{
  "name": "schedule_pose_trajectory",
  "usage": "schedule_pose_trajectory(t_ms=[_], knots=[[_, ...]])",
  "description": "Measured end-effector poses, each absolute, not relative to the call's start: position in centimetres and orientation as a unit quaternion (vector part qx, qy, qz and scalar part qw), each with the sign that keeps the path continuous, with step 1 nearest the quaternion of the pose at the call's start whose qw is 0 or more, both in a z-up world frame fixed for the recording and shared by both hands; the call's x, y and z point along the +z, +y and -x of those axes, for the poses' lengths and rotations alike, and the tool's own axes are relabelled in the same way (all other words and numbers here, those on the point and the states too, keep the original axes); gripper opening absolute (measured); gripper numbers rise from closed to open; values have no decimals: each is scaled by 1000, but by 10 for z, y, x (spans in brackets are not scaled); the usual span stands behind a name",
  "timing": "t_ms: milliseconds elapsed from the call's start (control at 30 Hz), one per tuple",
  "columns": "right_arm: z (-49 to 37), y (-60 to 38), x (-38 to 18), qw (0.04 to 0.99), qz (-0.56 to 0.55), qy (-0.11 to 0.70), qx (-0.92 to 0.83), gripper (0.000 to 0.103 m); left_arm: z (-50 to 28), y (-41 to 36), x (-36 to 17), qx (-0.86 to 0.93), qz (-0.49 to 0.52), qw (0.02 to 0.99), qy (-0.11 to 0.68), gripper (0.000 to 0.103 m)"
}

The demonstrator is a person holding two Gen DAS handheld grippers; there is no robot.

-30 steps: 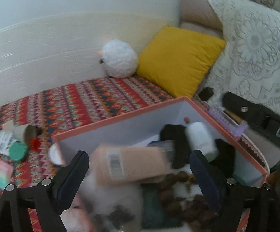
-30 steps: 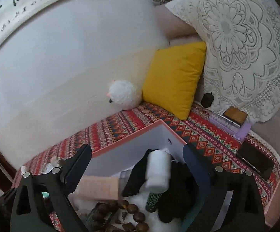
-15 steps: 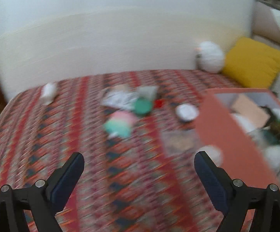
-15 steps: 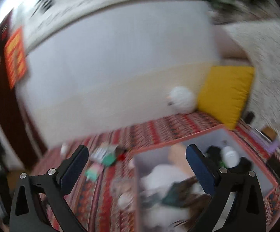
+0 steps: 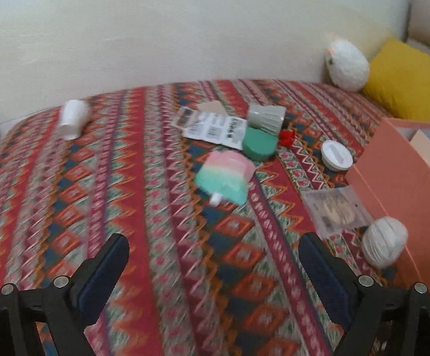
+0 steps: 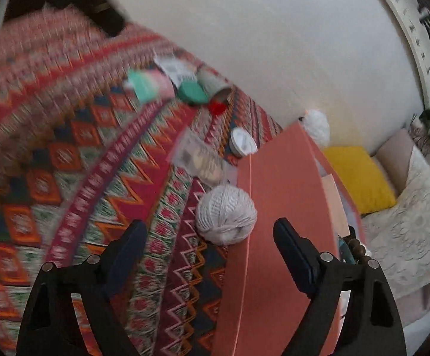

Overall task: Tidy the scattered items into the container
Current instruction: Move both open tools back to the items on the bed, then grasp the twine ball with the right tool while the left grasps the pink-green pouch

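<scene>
Both the left gripper [image 5: 213, 262] and right gripper [image 6: 210, 244] are spread wide and empty above the patterned cover [image 5: 143, 207], the yarn ball [image 6: 226, 213] touching the orange box [image 6: 277, 222] wall, remaining scattered items [image 5: 229, 145] farther off across open cover.

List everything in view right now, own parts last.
box: 1, salmon-orange, right edge of the blanket, partly filled
yarn ball: 1, off-white, against the box's outer wall
clear packet: 1, transparent, flat beside the yarn ball
round lid: 1, white, near the box corner
round tin: 1, green, blanket centre
pouch: 1, pink and mint, in front of the tin
paper cup: 1, grey-green, on its side
printed card: 1, white, behind the tin
red bit: 1, beside the cup
white bottle: 1, far left
plush: 1, white, by the wall
cushion: 1, yellow
left gripper: fingers open, empty
right gripper: fingers open, empty
</scene>
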State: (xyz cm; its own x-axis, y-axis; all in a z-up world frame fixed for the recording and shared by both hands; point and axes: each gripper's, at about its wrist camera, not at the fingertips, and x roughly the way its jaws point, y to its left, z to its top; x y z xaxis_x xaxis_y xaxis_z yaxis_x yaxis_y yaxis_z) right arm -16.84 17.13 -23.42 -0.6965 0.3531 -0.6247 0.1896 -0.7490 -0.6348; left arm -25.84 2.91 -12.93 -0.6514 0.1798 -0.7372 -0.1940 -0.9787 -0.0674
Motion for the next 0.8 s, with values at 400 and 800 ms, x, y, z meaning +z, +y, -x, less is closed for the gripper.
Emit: schedule_pose_trajectory(t_ms=[400, 800], knots=[[226, 199, -268, 55, 415, -357, 835, 97, 392, 66, -219, 872, 472, 126, 44, 96], [228, 214, -243, 40, 408, -284, 867, 65, 382, 61, -215, 890, 424, 157, 53, 72]])
